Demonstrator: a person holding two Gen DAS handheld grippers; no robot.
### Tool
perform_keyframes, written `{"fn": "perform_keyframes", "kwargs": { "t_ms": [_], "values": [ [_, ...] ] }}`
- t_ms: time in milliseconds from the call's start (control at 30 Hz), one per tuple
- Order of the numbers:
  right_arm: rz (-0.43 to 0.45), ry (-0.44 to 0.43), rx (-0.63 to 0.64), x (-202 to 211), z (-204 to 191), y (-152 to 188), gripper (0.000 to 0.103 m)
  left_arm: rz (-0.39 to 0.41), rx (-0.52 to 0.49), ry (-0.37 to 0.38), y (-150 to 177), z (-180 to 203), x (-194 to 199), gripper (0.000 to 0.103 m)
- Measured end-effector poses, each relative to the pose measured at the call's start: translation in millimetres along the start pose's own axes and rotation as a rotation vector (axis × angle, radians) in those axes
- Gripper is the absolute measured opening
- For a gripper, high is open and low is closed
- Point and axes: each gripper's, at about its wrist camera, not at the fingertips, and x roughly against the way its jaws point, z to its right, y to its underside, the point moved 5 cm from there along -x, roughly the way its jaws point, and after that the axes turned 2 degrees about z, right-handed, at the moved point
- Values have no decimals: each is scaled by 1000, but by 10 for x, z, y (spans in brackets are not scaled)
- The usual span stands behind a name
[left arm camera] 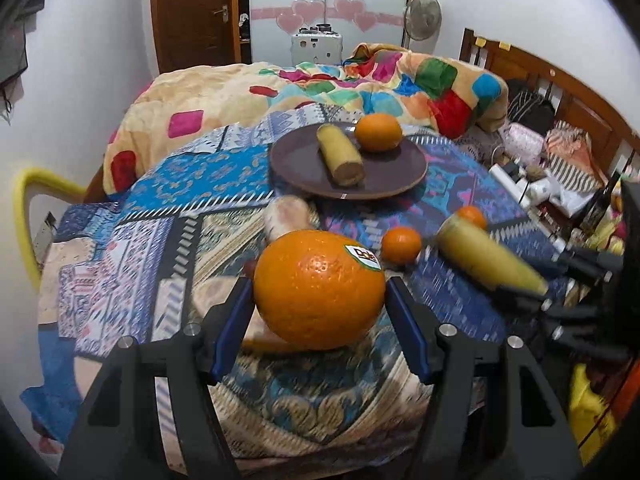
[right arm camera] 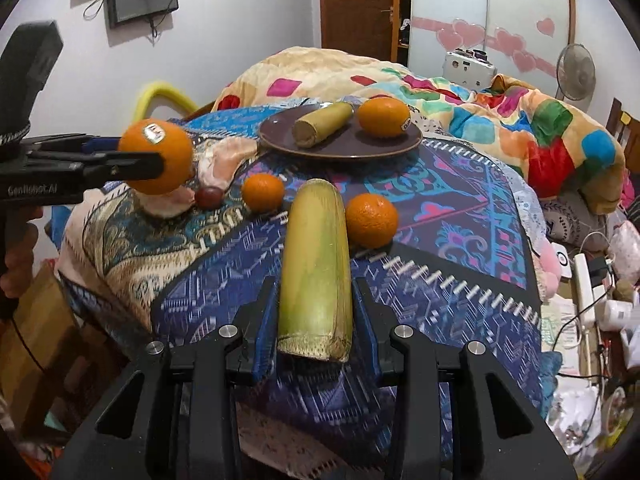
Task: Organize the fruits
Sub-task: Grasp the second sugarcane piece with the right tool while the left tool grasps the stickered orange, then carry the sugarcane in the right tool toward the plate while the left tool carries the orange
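Observation:
My left gripper [left arm camera: 318,292] is shut on a large orange [left arm camera: 320,288] with a sticker and holds it clear of the patterned cloth. The right wrist view shows the same orange [right arm camera: 156,156] at the left, between the left gripper's fingers [right arm camera: 136,168]. My right gripper [right arm camera: 314,292] is shut on a husked corn cob [right arm camera: 316,264], which points away from the camera. A dark plate [right arm camera: 352,144] at the back holds a shorter corn piece [right arm camera: 322,124] and another orange [right arm camera: 384,116]. Two small oranges [right arm camera: 263,192] [right arm camera: 372,220] lie on the cloth between the grippers and the plate.
A small dark red fruit [right arm camera: 208,197] and a pale lumpy thing [right arm camera: 224,160] lie left of the plate. A colourful blanket [left arm camera: 400,80] is piled behind the plate. Clutter, cables and a power strip [right arm camera: 588,292] fill the right side. A yellow chair back [left arm camera: 24,216] stands at the left.

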Motion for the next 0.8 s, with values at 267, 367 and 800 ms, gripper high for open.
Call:
{"fn": "perform_keyframes", "kwargs": {
  "t_ms": [267,367,800],
  "values": [
    [-26,-29,-25,-137,58,-165,39,32,-65,-41,118,57,8,67],
    [-30,-20,-13,-218,58,-241,39,37,-46,-24,100,29,1,67],
    [-41,-28,33,-274,-45,-328,34,41,-20,9,18,24,-34,67]
  ]
}}
